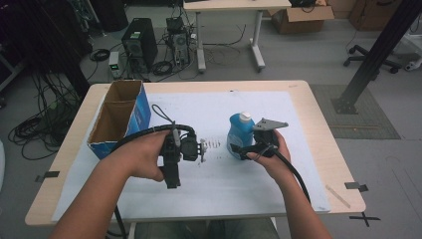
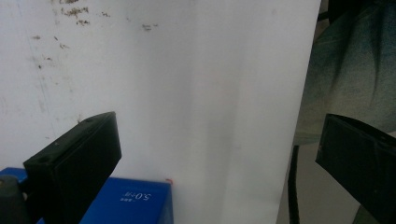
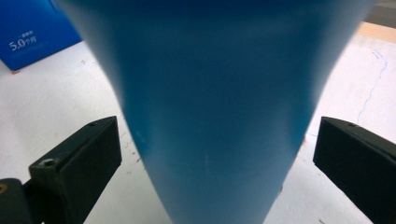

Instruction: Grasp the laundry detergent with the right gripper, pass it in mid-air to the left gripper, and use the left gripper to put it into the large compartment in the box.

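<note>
A blue bottle (image 1: 240,133) with a white cap stands upright on the white sheet (image 1: 224,191), right of centre. My right gripper (image 1: 242,150) is low at the bottle's near side. In the right gripper view the bottle (image 3: 215,93) stands between the jaws of my right gripper (image 3: 217,140), which are open and wide apart with gaps on both sides. My left gripper (image 1: 174,159) hovers over the middle of the sheet. It is open (image 2: 219,140) with nothing between its jaws, which frame bare sheet (image 2: 187,93).
An open blue cardboard box (image 1: 143,112) stands at the table's left, its corner (image 2: 135,200) close to the left jaw. The sheet's near edge and the person's lap (image 2: 350,70) lie beyond. On the floor behind are a computer tower (image 1: 139,42), cables and another table.
</note>
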Available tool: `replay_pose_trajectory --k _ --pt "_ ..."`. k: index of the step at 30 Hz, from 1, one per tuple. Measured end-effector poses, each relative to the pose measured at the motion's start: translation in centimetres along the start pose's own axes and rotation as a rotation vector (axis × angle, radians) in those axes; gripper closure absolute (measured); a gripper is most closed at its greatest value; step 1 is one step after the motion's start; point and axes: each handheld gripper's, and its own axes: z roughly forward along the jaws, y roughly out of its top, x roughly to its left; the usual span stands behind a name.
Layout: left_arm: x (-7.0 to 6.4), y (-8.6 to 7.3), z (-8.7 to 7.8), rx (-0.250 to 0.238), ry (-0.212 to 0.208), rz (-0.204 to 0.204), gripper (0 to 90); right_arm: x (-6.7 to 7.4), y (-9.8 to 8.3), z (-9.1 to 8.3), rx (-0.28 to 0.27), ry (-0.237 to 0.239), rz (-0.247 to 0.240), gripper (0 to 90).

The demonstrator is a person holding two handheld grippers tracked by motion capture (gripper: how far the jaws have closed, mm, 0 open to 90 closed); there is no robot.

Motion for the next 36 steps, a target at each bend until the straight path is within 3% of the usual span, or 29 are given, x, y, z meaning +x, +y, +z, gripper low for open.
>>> replay_pose_trajectory --k 19,26,36 --pt "-0.1 0.1 0.1 -0.001 -0.001 0.003 0.2 0.6 -0.5 0.8 -0.074 -0.029 0.036 2.0" --pt "-0.1 0.0 0.2 -0.008 0.000 0.002 0.2 0.7 -0.8 1.1 -0.091 -0.059 0.037 8.4" --pt "0.0 -0.1 0.2 -0.006 0.001 0.001 0.2 0.8 -1.2 1.2 -0.108 -0.066 0.040 15.3"
